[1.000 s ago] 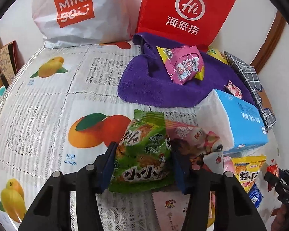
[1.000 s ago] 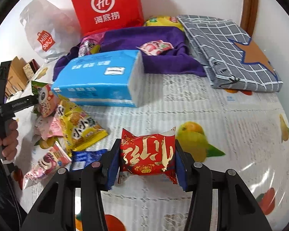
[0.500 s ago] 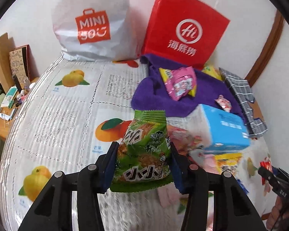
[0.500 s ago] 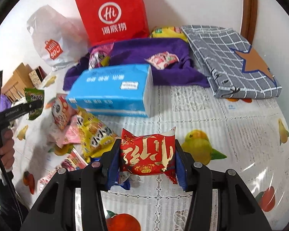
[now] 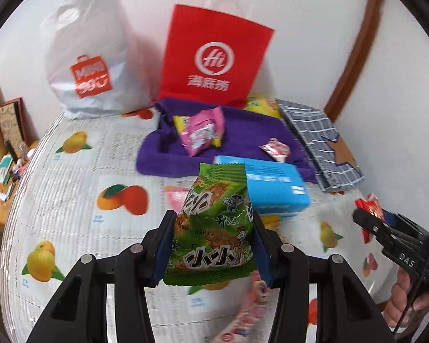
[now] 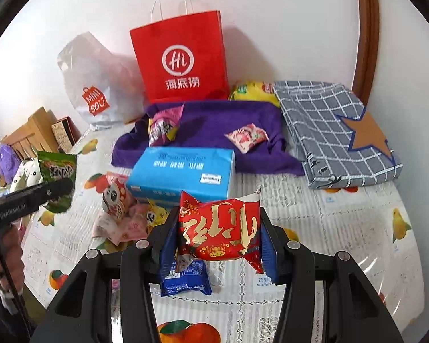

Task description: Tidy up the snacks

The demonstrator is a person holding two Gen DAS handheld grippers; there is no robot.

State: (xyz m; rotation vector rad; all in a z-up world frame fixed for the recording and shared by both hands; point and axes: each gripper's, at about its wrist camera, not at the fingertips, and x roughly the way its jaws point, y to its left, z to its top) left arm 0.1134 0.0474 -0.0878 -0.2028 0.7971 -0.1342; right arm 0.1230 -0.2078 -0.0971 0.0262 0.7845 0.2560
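We judge the sorting to be partly under way, with most of it still ahead. Our left gripper [image 5: 211, 245] is pinching a green snack packet [image 5: 214, 228] by its sides, lifted clear of the desk [image 5: 71, 188], and our right gripper [image 6: 218, 245] is pinching a red snack packet [image 6: 218, 231] the same way, also off the surface. Neither packet has a resting place yet, so both carries are unfinished. On the far side, a purple towel [image 6: 214, 125] lies spread in front of a red paper bag [image 6: 183, 60] and already bears two snacks: a pink packet [image 5: 201, 133] toward its left and a small pink-and-white packet [image 6: 247, 137] toward its right. If the towel is the gathering spot, which we can only guess, those two count as done. A yellow packet [image 6: 253, 90] sits behind the towel, beside a folded grey checked cloth [image 6: 329, 131]. Left to handle is a loose heap of pink and yellow snacks [image 6: 123, 217] near the blue tissue box [image 6: 183, 171], just left of it, plus a blue packet [image 6: 186, 281] lying on the desk under the right gripper. A white shopping bag [image 5: 91, 57] stands at the far left; whether either bag is meant to receive snacks we cannot tell.
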